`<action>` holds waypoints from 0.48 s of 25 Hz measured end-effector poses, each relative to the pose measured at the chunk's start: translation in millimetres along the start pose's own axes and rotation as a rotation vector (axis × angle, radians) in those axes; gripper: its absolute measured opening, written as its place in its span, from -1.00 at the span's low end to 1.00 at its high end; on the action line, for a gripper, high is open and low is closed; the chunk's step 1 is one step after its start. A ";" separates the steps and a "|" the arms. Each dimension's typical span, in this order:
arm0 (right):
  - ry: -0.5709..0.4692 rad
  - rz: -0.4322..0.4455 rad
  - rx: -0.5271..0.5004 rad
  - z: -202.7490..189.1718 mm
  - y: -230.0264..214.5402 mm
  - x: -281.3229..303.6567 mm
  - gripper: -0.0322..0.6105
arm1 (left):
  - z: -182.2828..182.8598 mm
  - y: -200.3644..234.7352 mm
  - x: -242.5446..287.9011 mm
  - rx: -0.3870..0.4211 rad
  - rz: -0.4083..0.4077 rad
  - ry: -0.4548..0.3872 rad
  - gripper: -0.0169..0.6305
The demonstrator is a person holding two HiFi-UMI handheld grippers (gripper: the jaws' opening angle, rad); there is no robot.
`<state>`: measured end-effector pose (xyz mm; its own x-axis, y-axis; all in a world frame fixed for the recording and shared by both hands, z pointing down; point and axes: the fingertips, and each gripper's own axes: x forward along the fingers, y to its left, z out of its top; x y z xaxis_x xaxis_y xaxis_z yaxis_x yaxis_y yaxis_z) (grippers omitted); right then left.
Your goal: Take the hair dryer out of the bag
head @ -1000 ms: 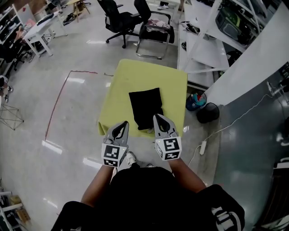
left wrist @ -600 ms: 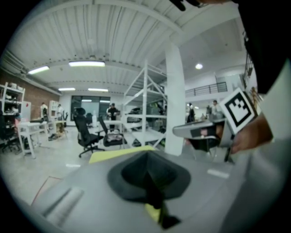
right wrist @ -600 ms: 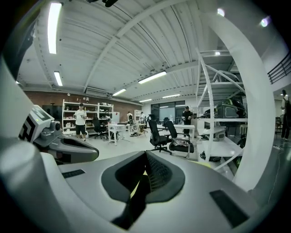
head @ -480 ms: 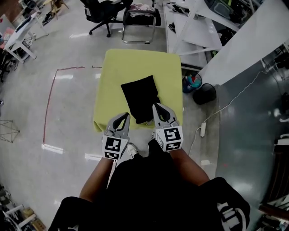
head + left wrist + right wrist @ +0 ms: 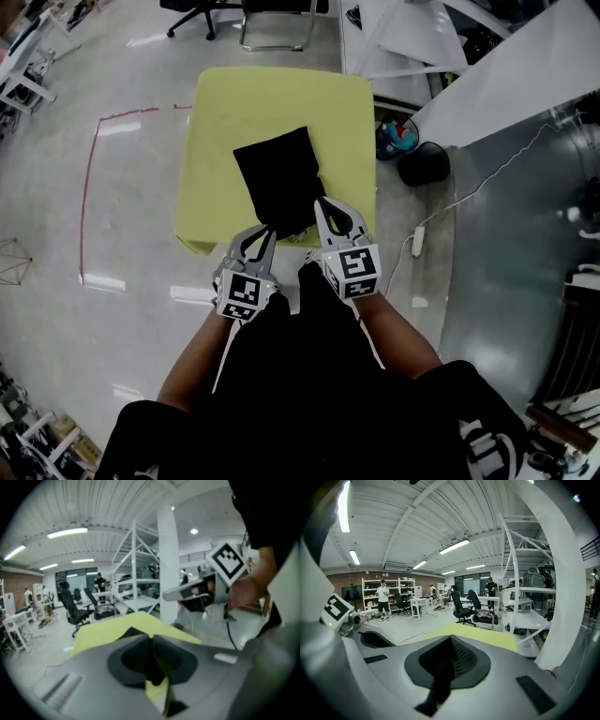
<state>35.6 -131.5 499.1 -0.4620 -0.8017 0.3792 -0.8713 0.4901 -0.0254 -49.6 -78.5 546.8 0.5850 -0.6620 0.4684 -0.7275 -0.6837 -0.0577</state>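
The yellow-green tabletop carries only one thing, a black bag, which lies flat and slightly askew from about the table's middle down to its near edge, right of centre. It looks like soft, matte dark cloth, broader at its far end and narrowing towards the near edge. No hair dryer shows anywhere, so it is presumably still inside, though the cloth bulges too little in the head view to say how it lies. Which end is the mouth cannot be made out either. The left gripper and the right gripper sit side by side at the near edge, tips at the bag's near end, left one just beside its corner, right one over its edge. Both have their jaws pressed together with nothing between them. The job looks barely started: this is the approach, before any hold on the bag. Next, the jaws must part, one gripper pinning or lifting the cloth while the other finds the opening.
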 end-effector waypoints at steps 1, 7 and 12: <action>0.009 0.002 0.004 -4.5 -2.0 2.3 -0.88 | -6.2 -4.5 6.4 0.014 -0.014 0.023 -0.83; 0.067 0.011 0.024 -32.3 -10.2 13.0 -0.88 | -50.5 -28.1 34.4 0.180 -0.067 0.179 -0.34; 0.124 0.014 0.041 -62.5 -22.4 16.0 -0.88 | -84.0 -46.9 63.4 0.368 -0.116 0.290 -0.29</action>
<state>58.0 -133.9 563.5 -0.4525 -0.7448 0.4904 -0.8720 0.4848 -0.0682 -8.5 -62.6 653.3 0.4926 -0.4982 0.7136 -0.4578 -0.8457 -0.2744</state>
